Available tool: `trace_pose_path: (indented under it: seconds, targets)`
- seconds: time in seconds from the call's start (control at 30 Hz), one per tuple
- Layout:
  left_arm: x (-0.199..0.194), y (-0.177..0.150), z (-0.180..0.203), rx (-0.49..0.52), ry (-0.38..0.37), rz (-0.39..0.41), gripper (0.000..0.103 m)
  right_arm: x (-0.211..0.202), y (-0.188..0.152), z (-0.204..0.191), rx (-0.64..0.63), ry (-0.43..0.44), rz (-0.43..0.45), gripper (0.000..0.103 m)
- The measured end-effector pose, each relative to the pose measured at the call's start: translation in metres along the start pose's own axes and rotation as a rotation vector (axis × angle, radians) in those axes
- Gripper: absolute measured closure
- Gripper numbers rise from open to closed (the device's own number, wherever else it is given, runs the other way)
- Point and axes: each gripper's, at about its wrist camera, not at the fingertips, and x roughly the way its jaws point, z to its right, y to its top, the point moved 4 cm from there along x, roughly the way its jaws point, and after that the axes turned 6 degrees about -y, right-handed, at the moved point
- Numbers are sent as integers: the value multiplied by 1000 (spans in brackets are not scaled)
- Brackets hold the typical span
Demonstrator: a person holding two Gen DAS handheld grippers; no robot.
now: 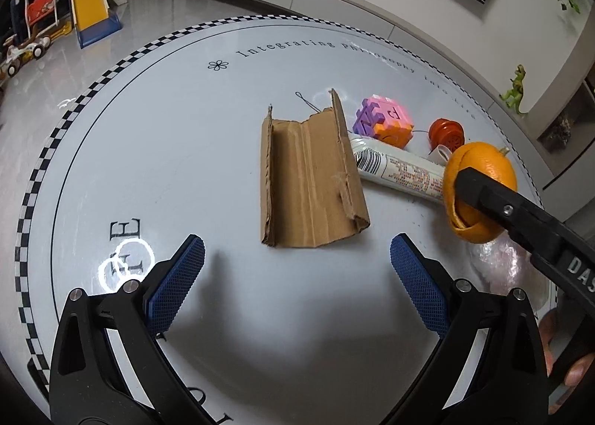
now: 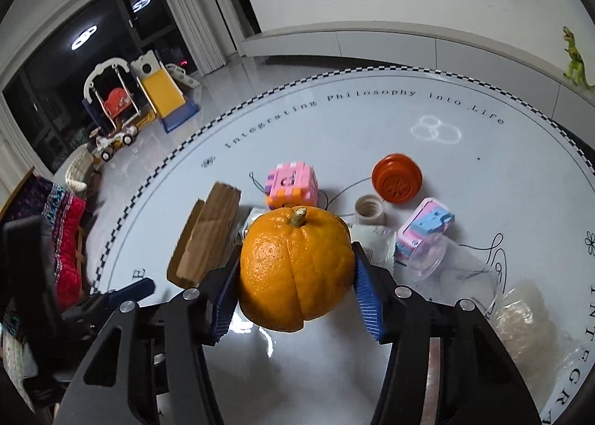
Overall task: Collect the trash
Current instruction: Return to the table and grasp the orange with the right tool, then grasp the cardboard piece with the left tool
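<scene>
a round white table (image 1: 186, 172) with a black-and-white checkered rim and printed lettering fills both views. the right gripper (image 2: 297, 278) is clamped on an orange peel (image 2: 295, 268), a hollow rind shaped like a whole fruit with a stem on top and a split seam down its front; 1 blue pad presses each side of it. in the left wrist view the same peel (image 1: 483, 172) appears at the right, with a black finger of the right gripper (image 1: 479, 188) across it, and it seems raised off the table. the left gripper (image 1: 297, 265) has its 2 blue pads spread wide with nothing between them, poised over bare table. a torn piece of brown cardboard (image 1: 312, 179), folded up along both long edges, lies flat just ahead of those pads, roughly centred between them but not touching either. beside the cardboard's right edge lies a white printed tube (image 1: 398, 168). farther back sit a pink, purple and orange block toy (image 1: 383, 120) and an orange yo-yo (image 1: 446, 133) with its string. the right wrist view also shows a white bottle cap (image 2: 368, 209), a pink and blue toy (image 2: 424, 227), a clear plastic cup (image 2: 427, 253) on its side and crumpled clear plastic (image 2: 528, 317) at the right.
</scene>
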Motion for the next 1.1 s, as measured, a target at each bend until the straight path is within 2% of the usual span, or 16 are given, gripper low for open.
trace_pose_path:
  seconds: [0.3, 0.43, 0.5, 0.53, 0.57, 0.67, 0.8, 1.1]
  targets:
    - [30, 25, 7, 1, 83, -25, 6, -8, 8, 2, 11, 25, 13, 46]
    - [37, 30, 6, -1, 99, -35, 12, -8, 7, 5, 16, 27, 5, 46]
    - [37, 32, 6, 16, 116, -27, 24, -7, 6, 5, 19, 26, 4, 46]
    - [37, 33, 8, 30, 108, -24, 36, -7, 5, 5, 21, 28, 2, 46]
    - [36, 35, 9, 42, 103, -24, 53, -6, 4, 5, 24, 31, -1, 46]
    - [30, 32, 8, 47, 86, -25, 69, -6, 2, 7, 34, 41, -9, 46]
    - [12, 20, 4, 44, 54, -15, 70, -11, -4, 6, 41, 57, -19, 46]
    - [-40, -11, 10, 64, 54, 28, 70, -38, -22, -13, 48, 100, -25, 46]
